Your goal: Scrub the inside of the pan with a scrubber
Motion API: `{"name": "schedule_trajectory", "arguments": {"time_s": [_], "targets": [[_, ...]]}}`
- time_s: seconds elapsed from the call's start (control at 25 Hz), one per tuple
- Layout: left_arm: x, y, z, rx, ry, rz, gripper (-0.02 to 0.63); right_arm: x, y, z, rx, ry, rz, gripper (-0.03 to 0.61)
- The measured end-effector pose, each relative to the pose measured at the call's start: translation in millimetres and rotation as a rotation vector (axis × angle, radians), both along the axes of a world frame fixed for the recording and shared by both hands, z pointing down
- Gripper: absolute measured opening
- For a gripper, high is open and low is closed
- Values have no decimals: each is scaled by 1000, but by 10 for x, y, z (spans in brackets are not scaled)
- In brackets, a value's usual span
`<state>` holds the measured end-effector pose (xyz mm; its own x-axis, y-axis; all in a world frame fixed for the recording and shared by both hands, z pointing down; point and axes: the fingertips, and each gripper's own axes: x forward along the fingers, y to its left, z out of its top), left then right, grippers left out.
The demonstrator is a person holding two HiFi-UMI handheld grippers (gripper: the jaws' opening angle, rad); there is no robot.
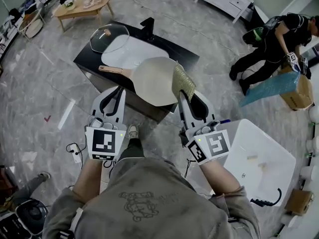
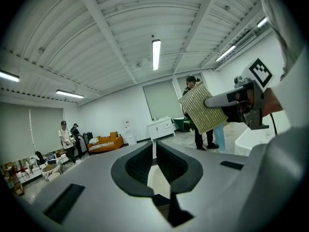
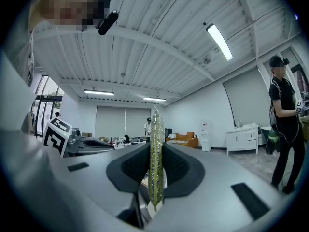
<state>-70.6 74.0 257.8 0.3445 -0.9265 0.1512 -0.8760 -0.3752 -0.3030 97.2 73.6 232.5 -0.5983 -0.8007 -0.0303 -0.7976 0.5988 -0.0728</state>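
A cream-coloured pan (image 1: 152,81) with a wooden handle (image 1: 112,69) lies on the near part of the black table (image 1: 89,59), its handle pointing left. My right gripper (image 1: 182,94) is shut on a yellow-green scrubber pad (image 1: 183,81) that stands up over the pan's right rim. The right gripper view shows the pad edge-on (image 3: 155,163) between the jaws. My left gripper (image 1: 118,90) hangs just in front of the handle, shut with nothing in it (image 2: 154,151). In the left gripper view the scrubber (image 2: 205,108) and the right gripper (image 2: 241,100) show at the right.
A glass lid (image 1: 109,38) leans on a white basin (image 1: 137,51) behind the pan, beside a black faucet (image 1: 148,24). A white tub (image 1: 259,163) stands on the floor at my right. A person (image 1: 279,41) bends over a cardboard box (image 1: 296,91) at the back right.
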Motion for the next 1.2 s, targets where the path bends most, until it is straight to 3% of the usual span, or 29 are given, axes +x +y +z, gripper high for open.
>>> {"name": "schedule_trajectory", "arguments": {"time_s": [0.28,0.68,0.84,1.2], "targets": [[-207,-644,132,-59,0,116,32,-177,-655,266,-96,34,64,72],[-563,-1570,554,-165,-70,247,53,-396,-1524,760,-185,145,145,72],[-654,-1809,792,-227,-156,317,132,-423,-1766,1061,-229,212,183,72],[-561,-1975,1467,-364,-331,500,210,-392,-2014,1610,-289,306,210,72]]}}
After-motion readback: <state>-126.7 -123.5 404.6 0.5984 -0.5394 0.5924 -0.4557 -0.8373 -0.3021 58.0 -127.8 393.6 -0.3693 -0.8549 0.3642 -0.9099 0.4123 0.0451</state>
